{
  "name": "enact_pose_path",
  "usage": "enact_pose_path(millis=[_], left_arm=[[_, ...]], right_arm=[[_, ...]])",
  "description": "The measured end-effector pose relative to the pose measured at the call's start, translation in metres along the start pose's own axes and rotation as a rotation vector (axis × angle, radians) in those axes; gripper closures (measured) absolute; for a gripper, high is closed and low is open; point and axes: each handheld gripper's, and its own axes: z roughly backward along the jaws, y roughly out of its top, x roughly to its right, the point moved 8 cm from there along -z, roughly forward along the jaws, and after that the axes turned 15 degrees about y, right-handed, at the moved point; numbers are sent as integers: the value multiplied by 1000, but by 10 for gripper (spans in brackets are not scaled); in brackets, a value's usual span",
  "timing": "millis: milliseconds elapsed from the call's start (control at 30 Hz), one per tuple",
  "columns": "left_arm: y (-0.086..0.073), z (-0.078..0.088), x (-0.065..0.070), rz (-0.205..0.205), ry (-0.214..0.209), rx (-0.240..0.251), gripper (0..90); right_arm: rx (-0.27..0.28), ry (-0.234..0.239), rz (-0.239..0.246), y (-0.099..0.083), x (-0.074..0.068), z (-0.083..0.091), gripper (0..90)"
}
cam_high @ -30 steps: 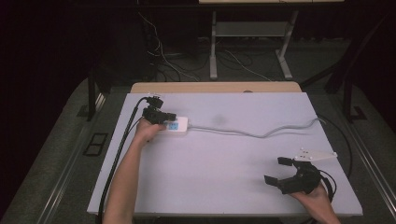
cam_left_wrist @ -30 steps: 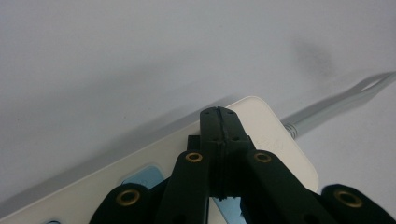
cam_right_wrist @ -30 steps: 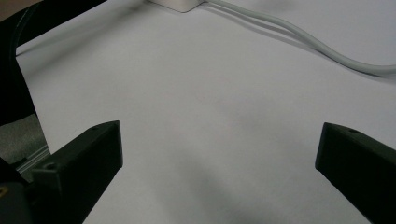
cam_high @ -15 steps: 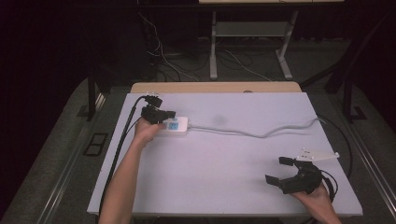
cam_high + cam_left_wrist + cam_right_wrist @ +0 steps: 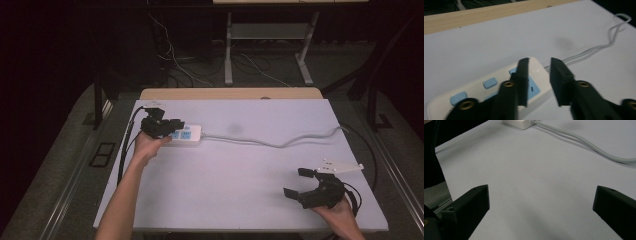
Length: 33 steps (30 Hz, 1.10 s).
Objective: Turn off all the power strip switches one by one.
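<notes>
The left gripper has lifted off the power strip since a second ago, its jaws just opening, a small gap between them, nothing gripped; the strip lies at the surface's left rear; the right gripper is unmoved, jaws wide apart.

Power strip: on table, far left.
Cord: runs right from strip.
Left gripper: over strip.
Right gripper: near right corner.
</notes>
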Motion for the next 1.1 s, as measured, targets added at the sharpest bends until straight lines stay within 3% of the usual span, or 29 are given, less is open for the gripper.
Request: enact_pose_path(millis=[33, 67, 100, 167, 200, 233, 367, 500, 633, 1100], left_arm=[[-1, 4, 1, 4, 0, 1, 578], [-3, 7, 1, -4, 6, 0, 578], [-6, 10, 2, -4, 7, 1, 464], [-10, 16, 4, 0, 6, 6, 410], [-13, 19, 5, 5, -6, 8, 311], [-15, 22, 7, 9, -14, 17, 268], [-26, 32, 15, 9, -61, 39, 144], [-36, 38, 23, 13, -61, 51, 0], [-45, 45, 31, 2, -51, 55, 0], [-72, 69, 56, -20, -90, 102, 0]], right_arm=[[1, 0, 1, 0, 0, 0, 5], [1, 0, 1, 0, 0, 0, 5], [1, -1, 1, 0, 0, 1, 5], [2, -1, 1, 0, 0, 1, 5], [1, 0, 1, 0, -1, 0, 5], [2, 0, 4, 1, -1, 0, 5], [2, 1, 4, 1, -2, 0, 5], [6, 1, 6, 1, -3, 1, 5], [6, 0, 5, 1, -3, 1, 5], [7, 1, 3, 1, -4, 1, 5]])
